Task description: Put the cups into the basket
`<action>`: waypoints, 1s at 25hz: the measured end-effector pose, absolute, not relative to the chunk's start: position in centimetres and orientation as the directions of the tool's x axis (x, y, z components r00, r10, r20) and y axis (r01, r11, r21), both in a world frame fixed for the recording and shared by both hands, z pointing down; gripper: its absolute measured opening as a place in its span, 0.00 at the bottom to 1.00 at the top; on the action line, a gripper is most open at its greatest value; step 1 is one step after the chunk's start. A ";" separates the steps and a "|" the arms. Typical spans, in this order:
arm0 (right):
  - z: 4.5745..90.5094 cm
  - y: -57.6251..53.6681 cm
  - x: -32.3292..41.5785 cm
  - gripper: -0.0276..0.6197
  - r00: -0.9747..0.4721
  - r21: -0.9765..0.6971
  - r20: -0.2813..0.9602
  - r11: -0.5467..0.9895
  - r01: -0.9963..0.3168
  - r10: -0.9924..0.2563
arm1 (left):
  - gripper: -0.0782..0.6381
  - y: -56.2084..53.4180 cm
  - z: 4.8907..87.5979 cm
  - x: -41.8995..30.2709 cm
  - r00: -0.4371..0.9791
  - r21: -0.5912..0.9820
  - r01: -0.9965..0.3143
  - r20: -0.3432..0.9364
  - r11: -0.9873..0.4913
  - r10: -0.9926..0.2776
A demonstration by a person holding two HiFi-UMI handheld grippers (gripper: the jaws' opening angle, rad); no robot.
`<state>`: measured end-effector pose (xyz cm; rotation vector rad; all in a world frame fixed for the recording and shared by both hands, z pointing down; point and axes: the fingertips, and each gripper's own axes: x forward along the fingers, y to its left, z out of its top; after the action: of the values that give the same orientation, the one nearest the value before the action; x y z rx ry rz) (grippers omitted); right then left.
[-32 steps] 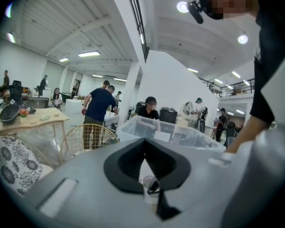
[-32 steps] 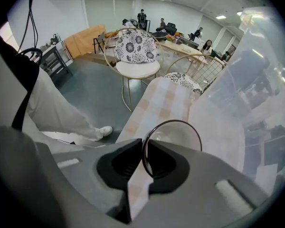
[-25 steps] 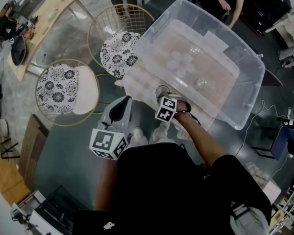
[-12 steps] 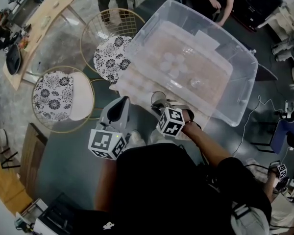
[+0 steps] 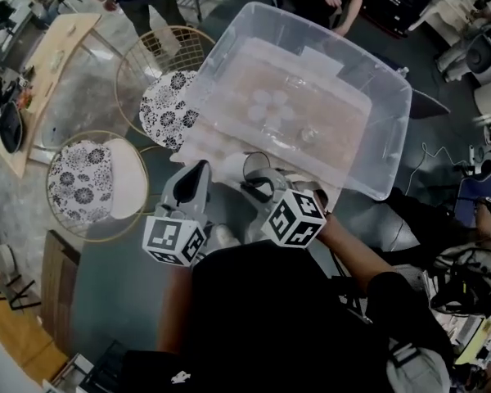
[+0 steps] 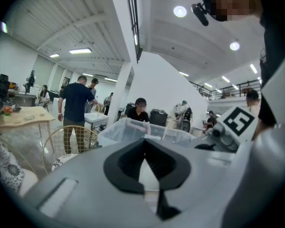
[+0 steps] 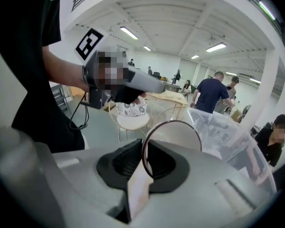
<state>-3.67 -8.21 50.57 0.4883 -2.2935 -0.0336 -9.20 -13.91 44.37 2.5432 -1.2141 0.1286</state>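
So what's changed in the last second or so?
The right gripper has lifted the clear cup upward, toward the head camera, beside the near edge of the clear tub. Nothing was grabbed or released: its jaws stay shut on the cup's wall. The left gripper, shut and empty, stayed about where it was; the tub did not move.

Cups (image 5: pixel 266 105) inside the clear bin (image 5: pixel 389 150) are pale blurs, too faint to count. The right gripper (image 7: pixel 145 152) hides the base of the held cup (image 7: pixel 175 136).
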 end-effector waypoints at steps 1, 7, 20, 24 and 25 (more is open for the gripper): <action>49.6 -8.4 -3.5 0.10 -0.632 0.180 0.680 0.920 -0.347 -0.372 | 0.11 -14.0 44.3 -9.0 0.638 0.246 -0.768 0.214 -0.591 -0.740; 44.8 -10.5 -2.1 0.10 -0.650 0.225 0.601 0.879 -0.420 -0.465 | 0.11 -14.5 44.0 -7.7 0.660 0.245 -0.750 0.203 -0.615 -0.723; 41.8 -21.3 5.3 0.10 -0.555 0.305 0.570 0.783 -0.542 -0.606 | 0.11 -15.9 44.2 -5.6 0.663 0.253 -0.747 0.213 -0.615 -0.718; 44.4 -25.0 7.2 0.10 -0.525 0.276 0.609 0.779 -0.563 -0.594 | 0.11 -16.7 44.8 -5.0 0.657 0.250 -0.753 0.229 -0.609 -0.718; 45.3 -25.8 7.6 0.11 -0.518 0.267 0.622 0.781 -0.564 -0.587 | 0.11 -16.9 44.9 -4.8 0.655 0.251 -0.755 0.232 -0.606 -0.719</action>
<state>7.61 -25.81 45.30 0.8505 -2.2423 -0.0405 -4.85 -16.94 44.91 2.5482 -1.1736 0.1528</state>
